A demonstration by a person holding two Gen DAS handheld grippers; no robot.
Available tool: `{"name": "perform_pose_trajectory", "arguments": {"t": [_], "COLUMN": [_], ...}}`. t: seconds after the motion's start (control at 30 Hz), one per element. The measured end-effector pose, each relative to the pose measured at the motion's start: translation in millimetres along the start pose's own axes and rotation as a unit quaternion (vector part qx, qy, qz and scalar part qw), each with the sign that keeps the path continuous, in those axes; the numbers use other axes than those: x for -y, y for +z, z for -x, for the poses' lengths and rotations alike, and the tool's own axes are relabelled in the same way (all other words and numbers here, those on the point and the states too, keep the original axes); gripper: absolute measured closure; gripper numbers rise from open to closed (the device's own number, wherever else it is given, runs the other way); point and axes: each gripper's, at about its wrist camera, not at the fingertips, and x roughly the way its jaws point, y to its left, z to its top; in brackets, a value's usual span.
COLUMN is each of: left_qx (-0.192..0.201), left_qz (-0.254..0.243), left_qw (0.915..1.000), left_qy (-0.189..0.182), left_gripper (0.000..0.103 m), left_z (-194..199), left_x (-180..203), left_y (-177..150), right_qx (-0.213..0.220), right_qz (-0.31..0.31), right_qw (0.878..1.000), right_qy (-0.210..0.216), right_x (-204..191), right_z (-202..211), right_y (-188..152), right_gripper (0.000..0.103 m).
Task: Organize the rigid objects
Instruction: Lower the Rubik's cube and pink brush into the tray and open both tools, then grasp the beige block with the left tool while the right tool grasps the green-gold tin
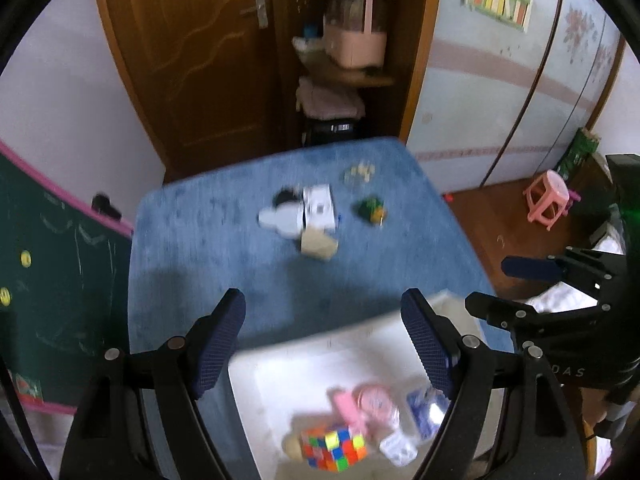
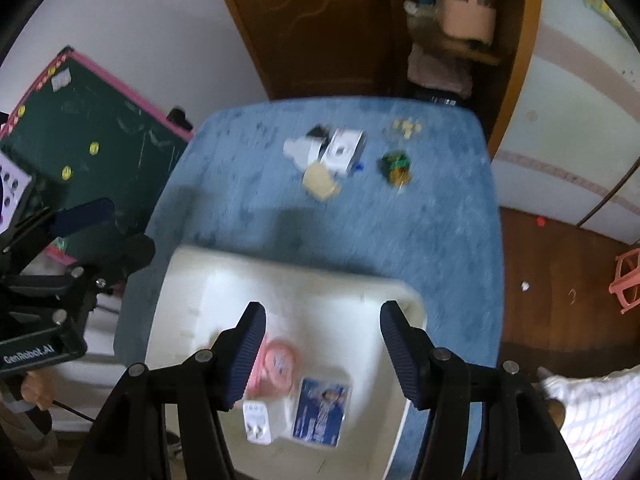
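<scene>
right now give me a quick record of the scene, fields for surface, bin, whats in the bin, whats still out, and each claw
surface: blue table
bin: white bin at the near edge of the table
in bin: colour cube, pink round item, blue card pack, white plug
still out: white box, tan block, green toy, small pale pieces, grouped near the far side
left claw: open, nothing between the jaws, above the bin
right claw: open, empty, above the bin

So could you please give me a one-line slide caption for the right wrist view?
Open right gripper above a white bin holding a blue card, on a blue table.
</scene>
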Motion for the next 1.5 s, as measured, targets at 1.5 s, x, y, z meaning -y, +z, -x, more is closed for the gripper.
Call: {"name": "perform_pose_trajectory", "arguments": {"t": [1.5], "left_qx": [-0.240], "left_qz": [0.354], "left_qw": [0.9029], "left_qy": [-0.045], "left_gripper": [0.018], "left_z": [-305.0], "left_x": [-66.2], "left_y": [5.5], "right_qx": [-0.083], "right_qz": [-0.023], "right_qw": [0.994], "right_qy": [-0.071], "right_x": [88.4], "right_z": [-240.4], "right_y": [139.8], "right_gripper": [0.043]}}
